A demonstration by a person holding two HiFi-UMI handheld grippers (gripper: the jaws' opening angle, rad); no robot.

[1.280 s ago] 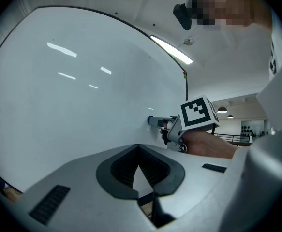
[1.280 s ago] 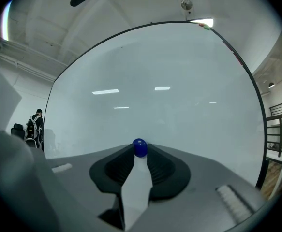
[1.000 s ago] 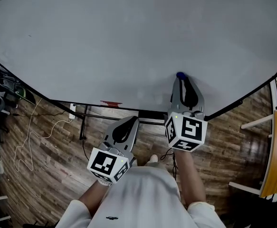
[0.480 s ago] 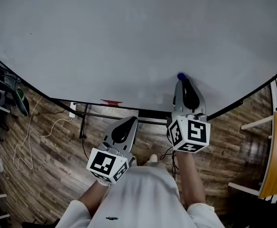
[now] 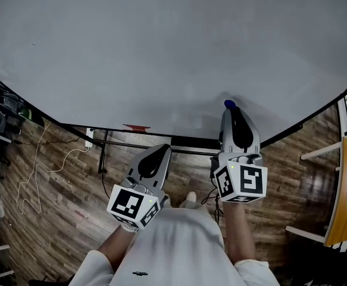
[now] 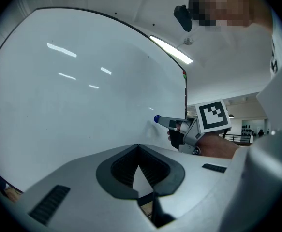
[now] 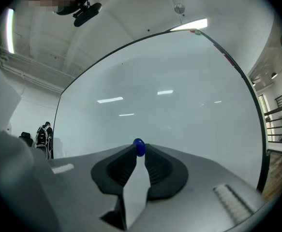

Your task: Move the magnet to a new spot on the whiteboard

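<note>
Whiteboard (image 5: 161,40) fills the upper part of the head view. It is one board, with nothing on its face crowding the one blue magnet (image 5: 229,104), which sits low at the board's right. The right claw (image 5: 230,108) points up at the magnet. The left claw (image 5: 165,149) hangs lower, off the board, over a plank floor (image 5: 66,189) where one white cable (image 5: 39,171) lies in loops. One small red thing (image 5: 136,127) sits at the board's bottom edge, left of both claws.

In the left gripper view, that claw's jaws meet at the tips and hold nothing. Beyond them the right claw holds the magnet toward the board; whether it touches the board I cannot tell.

In the right gripper view, the jaws stand nearly closed, with their pads pinching the magnet at the very tips. It is a rounded bead, slightly taller than wide here, with no clear pointing end. A few people (image 7: 44,132) stand far off at the left.
</note>
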